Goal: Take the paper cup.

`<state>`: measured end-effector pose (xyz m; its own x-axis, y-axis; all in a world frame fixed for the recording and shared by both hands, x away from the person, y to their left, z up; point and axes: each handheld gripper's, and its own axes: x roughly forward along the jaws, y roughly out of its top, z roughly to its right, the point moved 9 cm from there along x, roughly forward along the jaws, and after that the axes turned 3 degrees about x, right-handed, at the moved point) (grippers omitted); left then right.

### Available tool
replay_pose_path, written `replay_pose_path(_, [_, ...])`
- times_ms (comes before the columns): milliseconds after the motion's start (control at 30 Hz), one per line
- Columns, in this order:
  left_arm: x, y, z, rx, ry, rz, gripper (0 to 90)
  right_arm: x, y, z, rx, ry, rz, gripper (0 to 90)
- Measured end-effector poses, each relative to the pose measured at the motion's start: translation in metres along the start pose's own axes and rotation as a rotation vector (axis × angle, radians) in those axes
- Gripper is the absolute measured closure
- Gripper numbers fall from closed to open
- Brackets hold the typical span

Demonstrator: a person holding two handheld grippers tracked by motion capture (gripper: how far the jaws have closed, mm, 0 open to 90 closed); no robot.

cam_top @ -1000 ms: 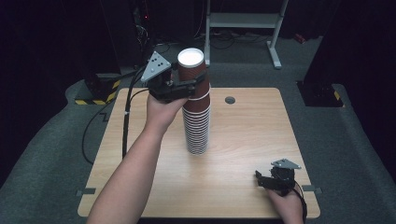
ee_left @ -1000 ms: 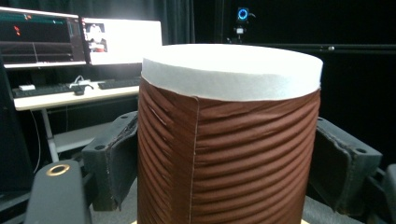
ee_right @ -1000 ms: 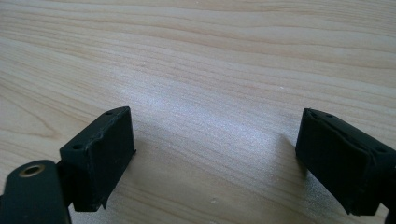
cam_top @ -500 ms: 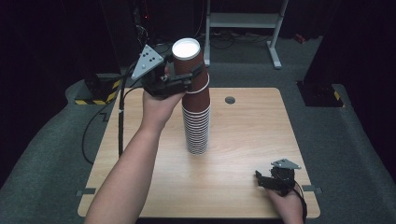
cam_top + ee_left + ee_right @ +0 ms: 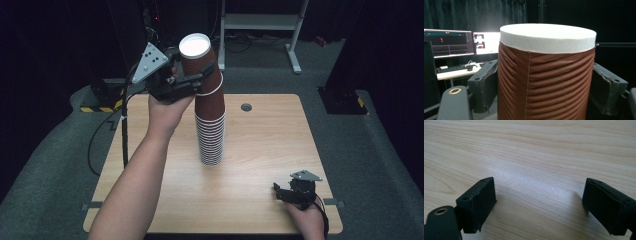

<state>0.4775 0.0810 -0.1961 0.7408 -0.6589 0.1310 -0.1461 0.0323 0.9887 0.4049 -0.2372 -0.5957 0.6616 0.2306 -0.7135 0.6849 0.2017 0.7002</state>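
Note:
A tall stack of brown ribbed paper cups (image 5: 211, 135) stands upright in the middle of the wooden table (image 5: 265, 130). My left gripper (image 5: 200, 75) is shut on the top cup (image 5: 198, 62), which is raised and tilted a little left, its lower end still inside the stack. In the left gripper view the cup (image 5: 546, 75) sits between both pads (image 5: 485, 85), white rim on top. My right gripper (image 5: 280, 192) rests near the table's front right edge. Its jaws stand open over bare wood (image 5: 539, 170), with nothing between them.
A round cable hole (image 5: 246, 107) lies behind the stack on the right. The left gripper's cable (image 5: 122, 135) hangs over the table's left edge. A white metal frame (image 5: 260, 22) stands on the floor beyond the table. Monitors (image 5: 461, 43) glow on a far desk.
My left gripper has risen with the top cup, drawing it partly up out of the stack and tilting it left. The right gripper has stayed where it was.

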Motion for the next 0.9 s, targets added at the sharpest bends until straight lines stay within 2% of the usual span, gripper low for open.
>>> replay_pose_path(300, [-0.01,0.009,0.003,-0.007,-0.008,0.043,19.6,0.0,0.0,0.0,-0.002,0.0,0.001,11.4])
replay_pose_path(333, [-0.017,0.013,0.005,-0.007,-0.011,0.064,19.6,0.0,0.0,0.0,0.0,0.0,0.001,11.4])
replay_pose_path(433, [-0.024,0.016,0.008,-0.003,-0.018,0.081,19.6,0.0,0.0,0.0,-0.002,0.0,0.001,11.4])
replay_pose_path(500, [-0.038,0.02,0.016,0.009,-0.034,0.106,19.6,0.0,0.0,0.0,-0.002,-0.001,0.001,11.4])
replay_pose_path(600, [-0.051,0.022,0.024,0.019,-0.048,0.123,19.6,0.0,0.0,0.0,-0.002,0.0,0.0,11.6])
replay_pose_path(733, [-0.062,0.018,0.032,0.023,-0.054,0.123,19.6,0.0,0.0,0.0,-0.006,0.002,0.002,12.3])
replay_pose_path(833, [-0.071,0.009,0.04,0.019,-0.068,0.111,19.6,0.0,0.0,0.0,-0.007,0.002,0.002,12.4])
replay_pose_path(867, [-0.076,0.0,0.045,0.01,-0.076,0.094,19.6,-0.001,0.0,-0.001,-0.007,0.004,0.004,13.3])
replay_pose_path(900, [-0.076,0.0,0.045,0.01,-0.076,0.094,19.6,-0.001,0.0,-0.001,-0.007,0.004,0.004,13.3])
